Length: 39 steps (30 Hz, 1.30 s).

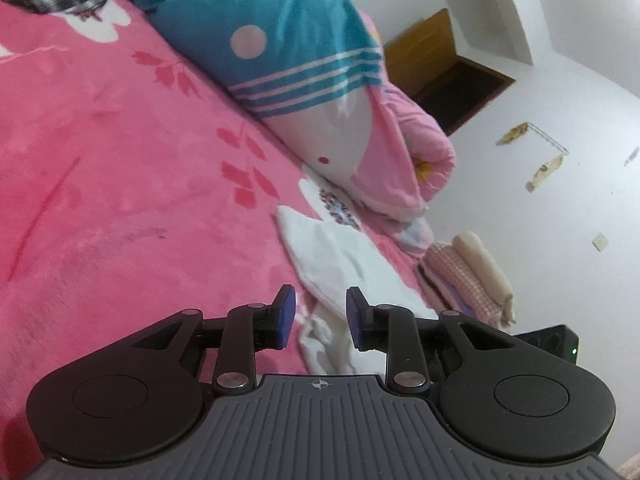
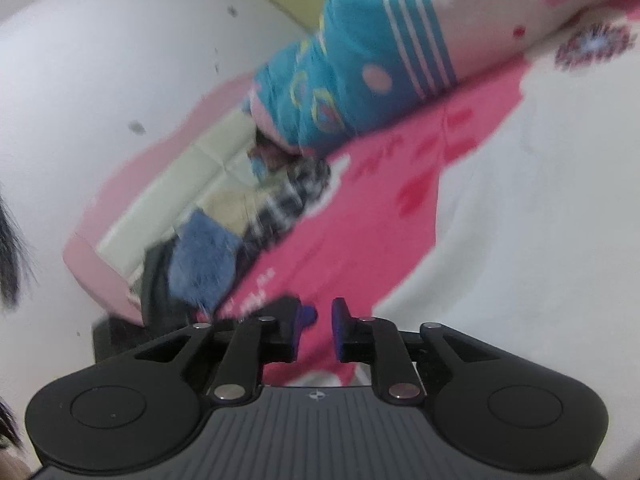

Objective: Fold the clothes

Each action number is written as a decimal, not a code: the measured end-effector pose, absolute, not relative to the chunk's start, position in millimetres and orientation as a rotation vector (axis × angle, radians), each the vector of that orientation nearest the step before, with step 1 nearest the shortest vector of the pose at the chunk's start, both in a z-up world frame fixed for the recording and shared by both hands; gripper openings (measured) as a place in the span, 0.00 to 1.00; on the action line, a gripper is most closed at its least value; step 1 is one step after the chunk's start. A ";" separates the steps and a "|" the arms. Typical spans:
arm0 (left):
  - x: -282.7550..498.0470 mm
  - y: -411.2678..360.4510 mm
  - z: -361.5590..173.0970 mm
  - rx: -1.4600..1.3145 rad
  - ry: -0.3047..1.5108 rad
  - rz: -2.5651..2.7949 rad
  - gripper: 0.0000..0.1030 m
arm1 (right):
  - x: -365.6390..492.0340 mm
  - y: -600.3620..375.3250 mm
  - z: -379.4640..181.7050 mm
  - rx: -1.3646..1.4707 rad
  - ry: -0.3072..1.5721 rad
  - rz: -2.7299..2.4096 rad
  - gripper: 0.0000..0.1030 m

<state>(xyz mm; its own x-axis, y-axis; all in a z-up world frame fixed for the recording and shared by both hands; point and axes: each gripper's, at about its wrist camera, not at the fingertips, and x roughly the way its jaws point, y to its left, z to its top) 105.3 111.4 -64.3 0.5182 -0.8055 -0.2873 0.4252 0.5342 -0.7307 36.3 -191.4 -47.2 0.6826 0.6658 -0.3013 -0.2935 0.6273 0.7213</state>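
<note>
A white garment (image 1: 344, 256) lies crumpled on the pink bed sheet (image 1: 120, 152), its coloured print (image 1: 338, 206) at the far end. My left gripper (image 1: 320, 312) hovers open just over its near edge, with white cloth showing between the fingers but not pinched. In the blurred right wrist view the same white garment (image 2: 520, 200) spreads wide across the right side, its print (image 2: 592, 46) at the top right. My right gripper (image 2: 322, 320) is open with a narrow gap, above the pink sheet (image 2: 340, 240) beside the garment's edge, holding nothing.
A rolled teal and pink quilt (image 1: 288, 40) runs along the bed's far side. Folded checked and cream cloths (image 1: 468, 276) are stacked by the wall. A loose pile with a black-and-white checked garment (image 2: 288, 200) and blue fuzzy cloth (image 2: 204, 260) sits near the cream headboard (image 2: 180, 184).
</note>
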 end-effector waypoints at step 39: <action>105.2 -55.0 -40.6 -0.238 0.734 -0.570 0.34 | -152.4 -481.8 -59.5 0.861 0.303 -0.199 0.18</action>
<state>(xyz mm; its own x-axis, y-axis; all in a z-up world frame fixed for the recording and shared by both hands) 105.2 -55.0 -40.6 0.6004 -0.5673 -0.5636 0.4055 0.8235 -0.3969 -152.4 -481.8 -59.5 0.9388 -0.0497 -0.3408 0.2926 0.6370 0.7132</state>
